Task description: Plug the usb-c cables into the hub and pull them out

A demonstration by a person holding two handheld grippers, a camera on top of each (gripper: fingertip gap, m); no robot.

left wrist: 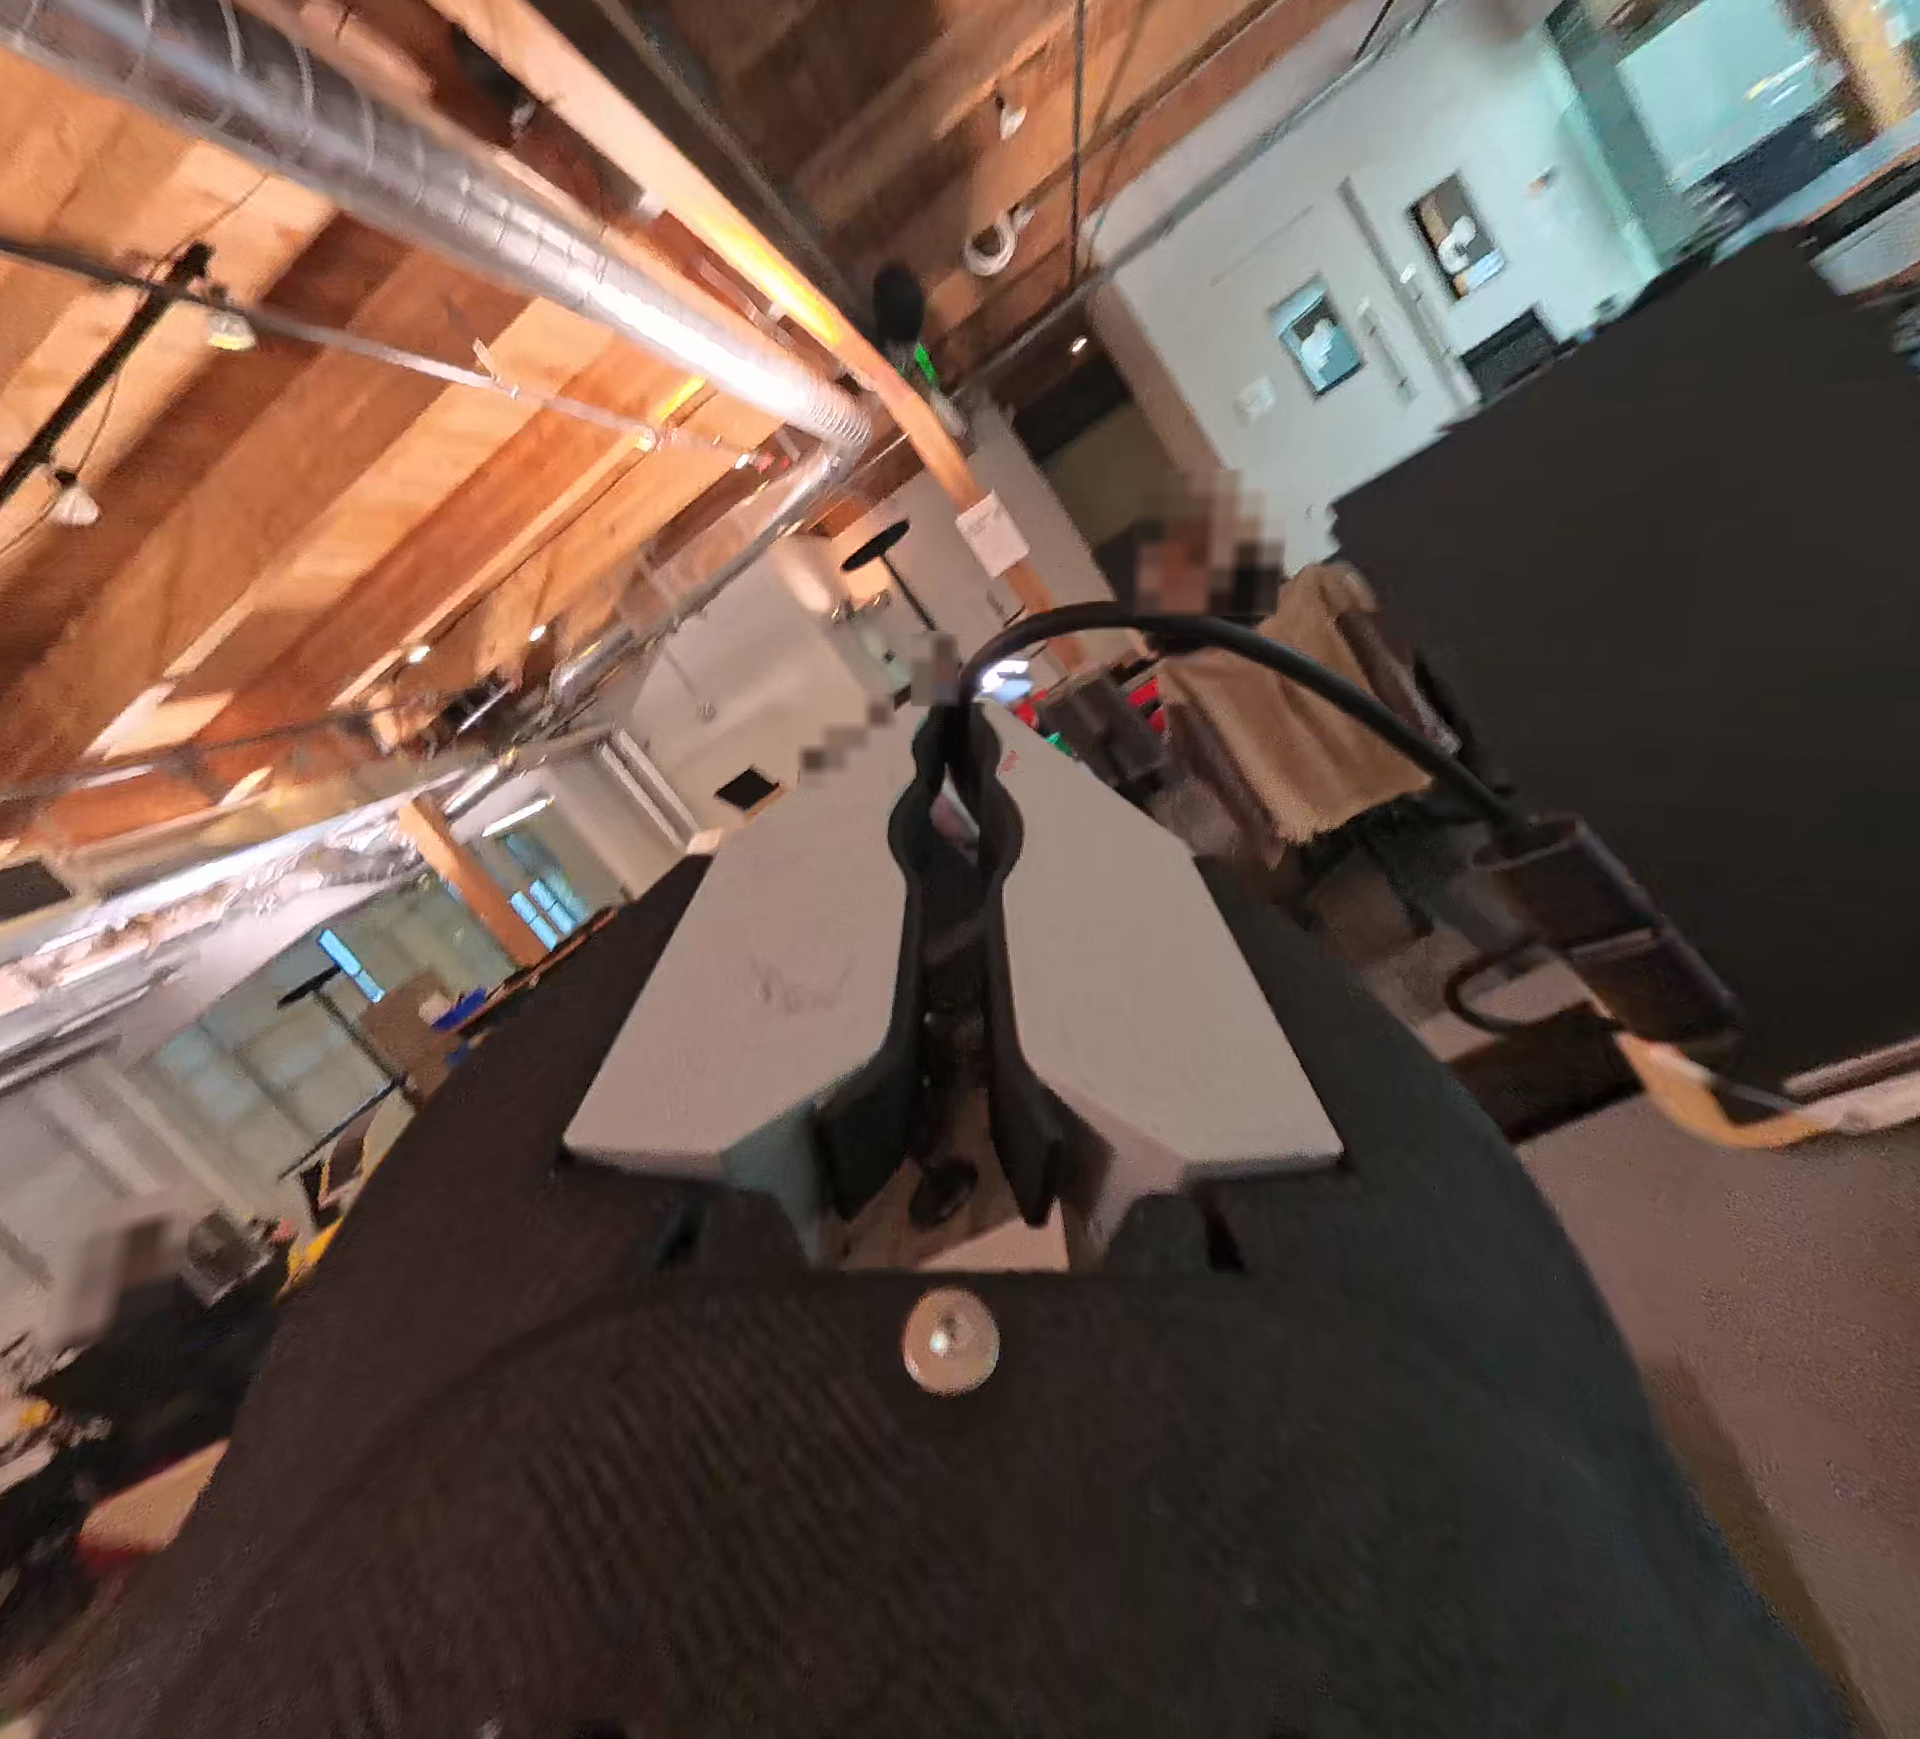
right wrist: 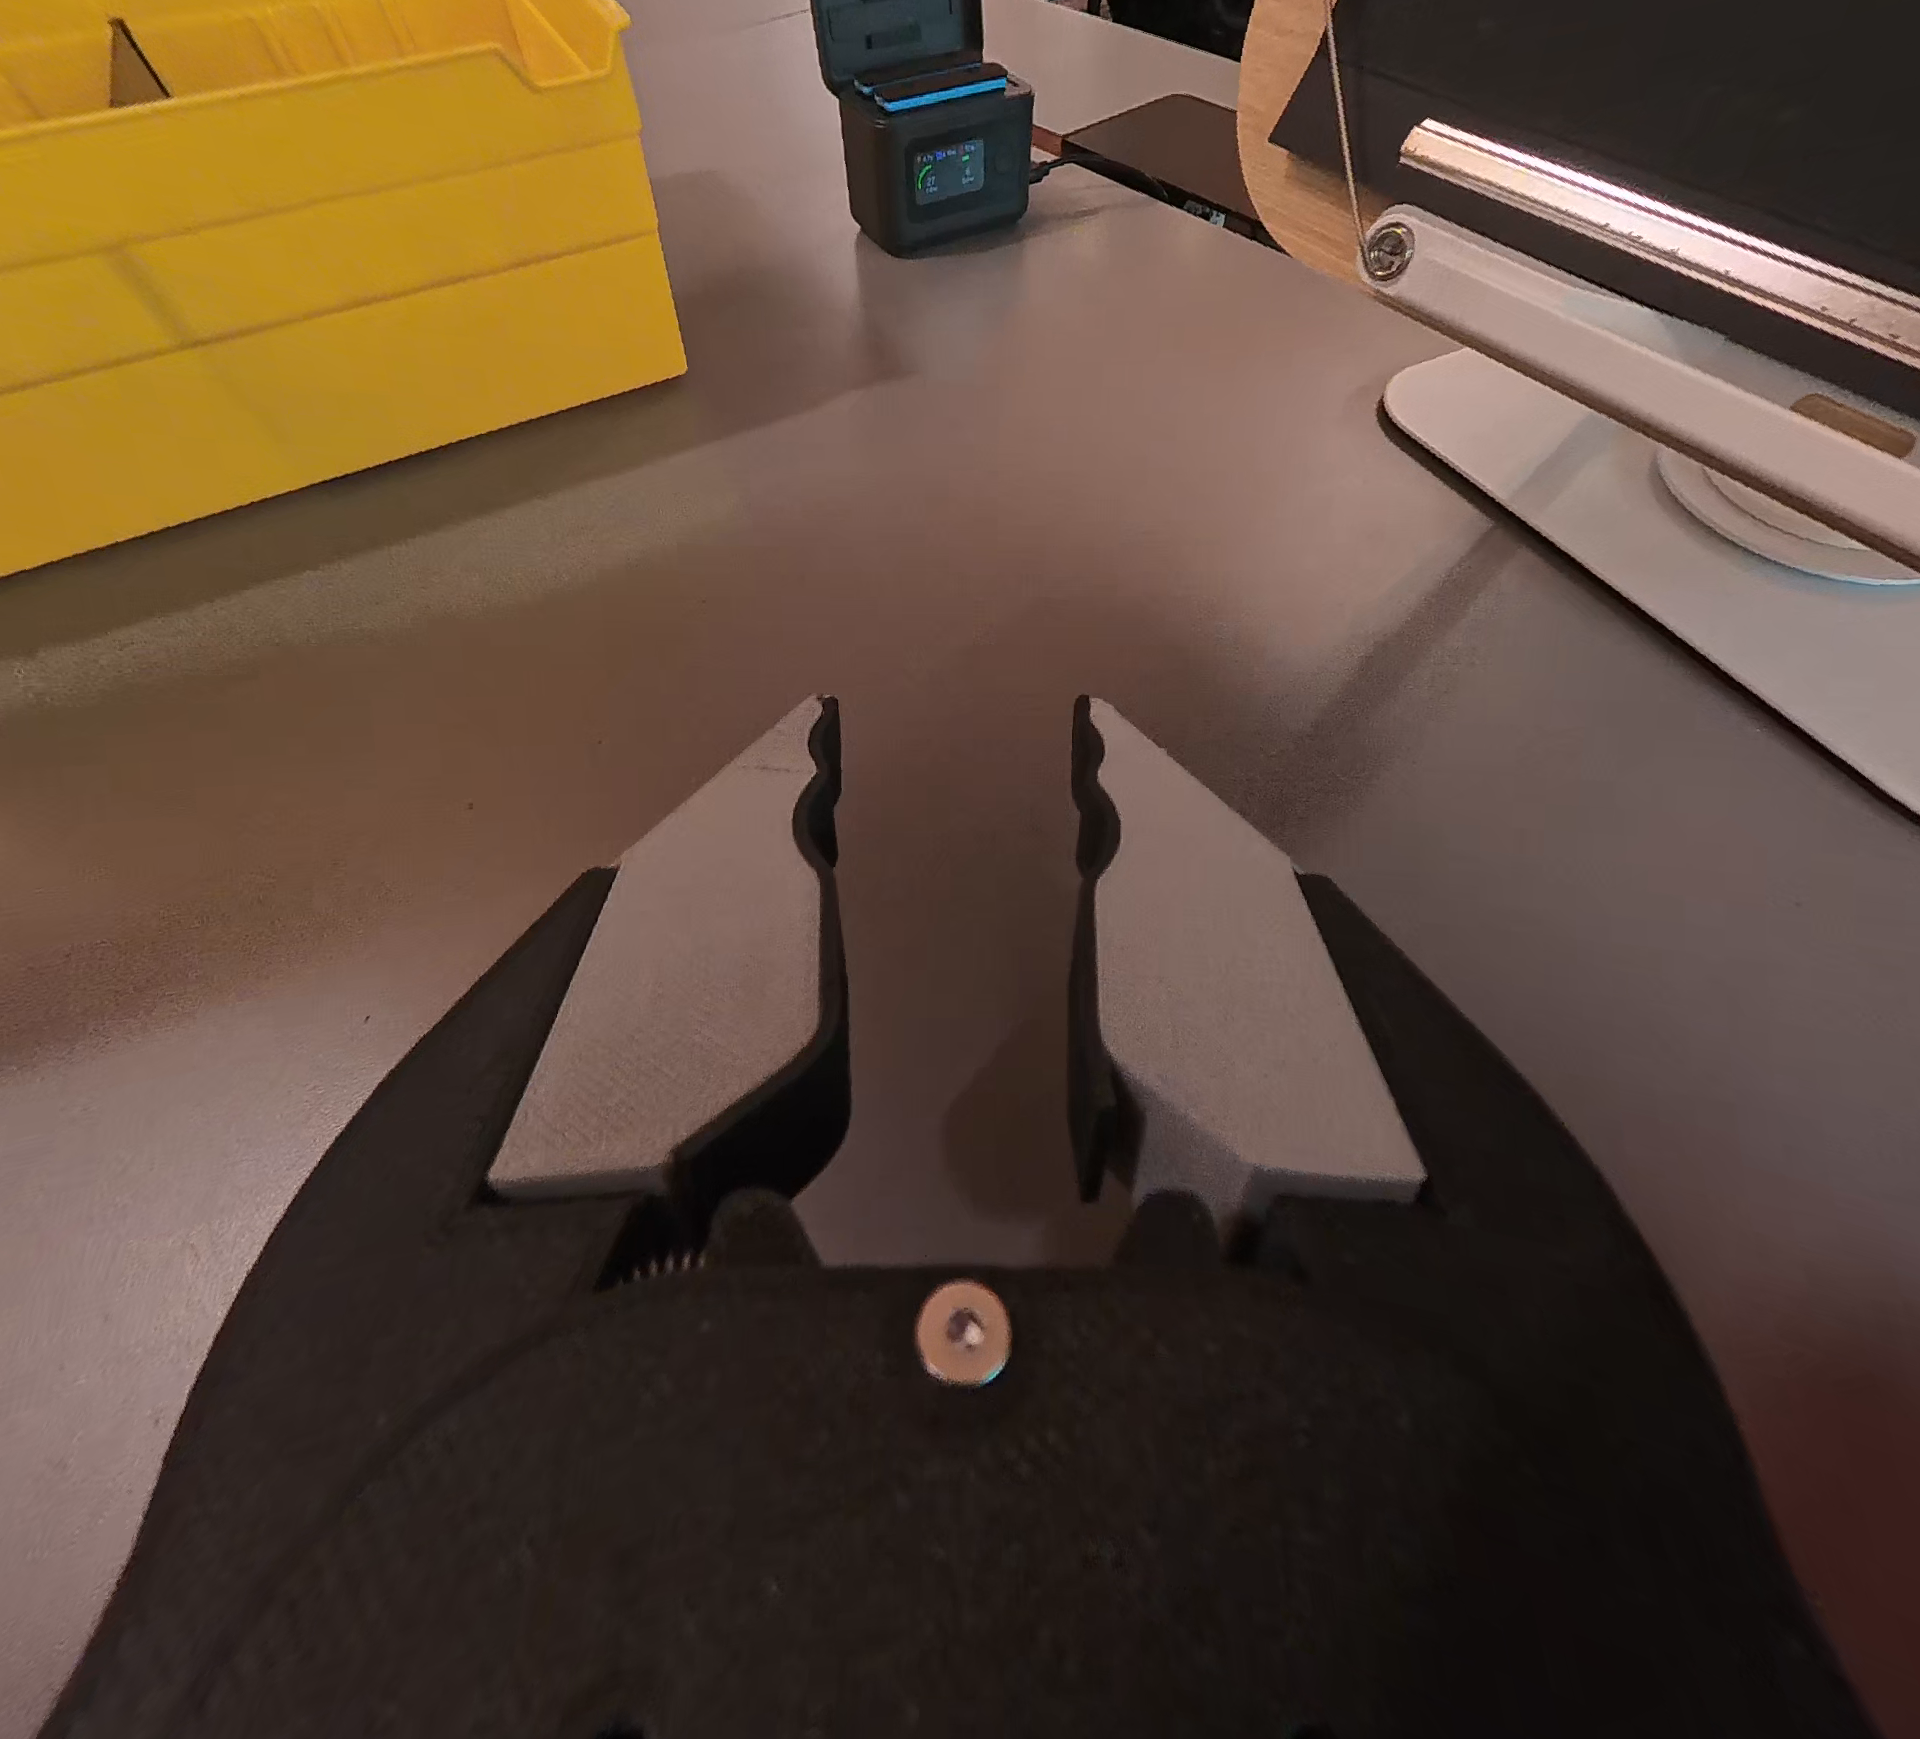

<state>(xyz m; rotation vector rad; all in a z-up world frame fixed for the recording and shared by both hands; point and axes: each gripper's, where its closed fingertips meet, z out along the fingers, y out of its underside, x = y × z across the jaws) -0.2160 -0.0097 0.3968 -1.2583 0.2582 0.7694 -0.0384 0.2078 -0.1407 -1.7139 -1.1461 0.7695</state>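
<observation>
**Left gripper holds a cable in the air, right one waits open**

The black usb-c cable (left wrist: 1247, 650) is pinched between the tips of the left gripper (left wrist: 951, 754), whose jaws are closed on it. From the tips the cable arcs over to the right and goes down to a dark, blocky piece (left wrist: 1590, 920) near the edge of a black panel (left wrist: 1662, 650). This may be the hub, but the picture is blurred and I cannot say for sure, nor whether the plug sits in it. The left gripper is tilted up, so behind it I see mostly the wooden ceiling (left wrist: 312, 546) and a silver duct (left wrist: 416, 162).

The right gripper (right wrist: 954, 733) is open and empty, and it hovers low over the grey table (right wrist: 935, 494). No cable or hub shows in its view.

My judgement: one cable is in hand, either just pulled out or on the way to a port; how many plug-ins are done I cannot tell.

Around the right gripper stand a yellow bin (right wrist: 312, 235) at the left, a small dark charging case (right wrist: 935, 151) with its lid open and a lit screen farther back, and a white monitor stand (right wrist: 1662, 463) at the right. All are well apart from the fingers. The bare table between them leaves free room.
</observation>
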